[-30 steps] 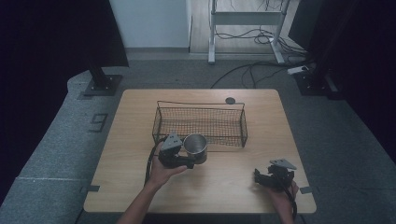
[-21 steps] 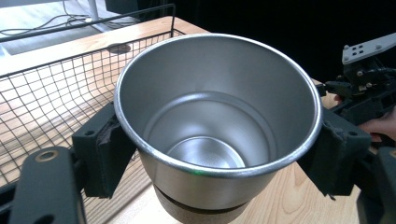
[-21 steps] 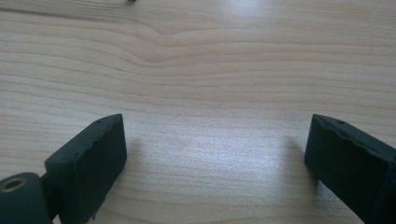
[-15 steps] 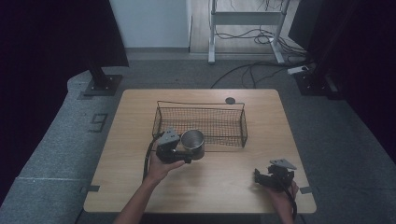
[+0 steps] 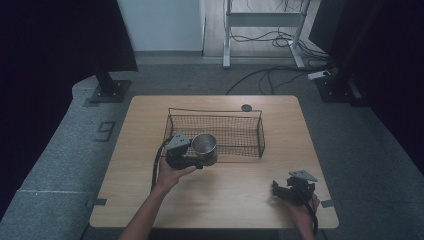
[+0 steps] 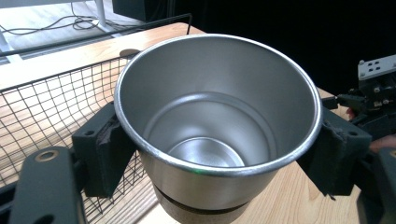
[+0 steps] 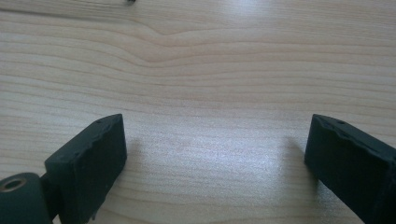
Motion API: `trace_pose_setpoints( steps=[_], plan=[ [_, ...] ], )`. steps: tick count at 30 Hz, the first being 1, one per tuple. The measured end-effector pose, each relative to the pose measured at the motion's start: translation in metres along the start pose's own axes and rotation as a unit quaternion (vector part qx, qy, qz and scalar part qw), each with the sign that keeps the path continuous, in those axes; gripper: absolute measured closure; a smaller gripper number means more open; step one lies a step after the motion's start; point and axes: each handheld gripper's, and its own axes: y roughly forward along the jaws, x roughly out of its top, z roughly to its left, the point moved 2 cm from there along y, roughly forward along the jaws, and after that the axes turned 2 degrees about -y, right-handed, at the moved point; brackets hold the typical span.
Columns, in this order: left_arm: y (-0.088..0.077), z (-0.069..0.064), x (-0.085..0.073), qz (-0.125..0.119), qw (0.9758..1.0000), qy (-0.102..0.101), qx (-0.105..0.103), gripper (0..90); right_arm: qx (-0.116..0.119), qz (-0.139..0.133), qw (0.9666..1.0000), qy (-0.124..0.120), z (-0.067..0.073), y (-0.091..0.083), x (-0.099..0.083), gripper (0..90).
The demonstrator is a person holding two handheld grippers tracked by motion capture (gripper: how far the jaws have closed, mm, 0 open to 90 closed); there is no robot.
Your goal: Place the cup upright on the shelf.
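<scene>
— Where's the metal cup?
— Pinched upright between the left tool's jaws, at the near wall of the wire basket.
— And the right tool?
— Jaws spread, empty, low over the tabletop near its front right corner.

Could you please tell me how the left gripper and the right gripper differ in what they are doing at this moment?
The left gripper is shut on the steel cup, its jaws pressing the cup's sides; the right gripper is open, with bare wood between its jaws. The left gripper is by the wire basket's front left corner; the right gripper is near the table's front right corner. Both have black jaws and are held in a hand.
</scene>
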Motion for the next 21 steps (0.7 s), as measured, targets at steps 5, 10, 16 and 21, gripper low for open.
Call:
trace_pose_setpoints(
  steps=[5,10,16,21],
  plan=[
    [0.003,0.004,0.003,-0.004,1.0000,-0.005,0.000,19.1,0.000,0.000,1.0000,0.002,0.000,0.000,0.000,5.4],
    [0.004,0.005,0.007,-0.003,1.0000,-0.002,0.000,19.1,-0.001,0.000,1.0000,0.002,0.000,0.000,0.000,5.4],
    [0.005,0.008,0.015,-0.005,1.0000,0.003,0.005,19.1,-0.001,0.000,1.0000,0.002,0.000,0.000,0.000,5.4],
    [0.007,0.014,0.018,-0.005,0.9999,0.004,0.010,19.1,-0.001,0.000,1.0000,0.002,0.000,0.000,0.000,5.4]
  ],
)
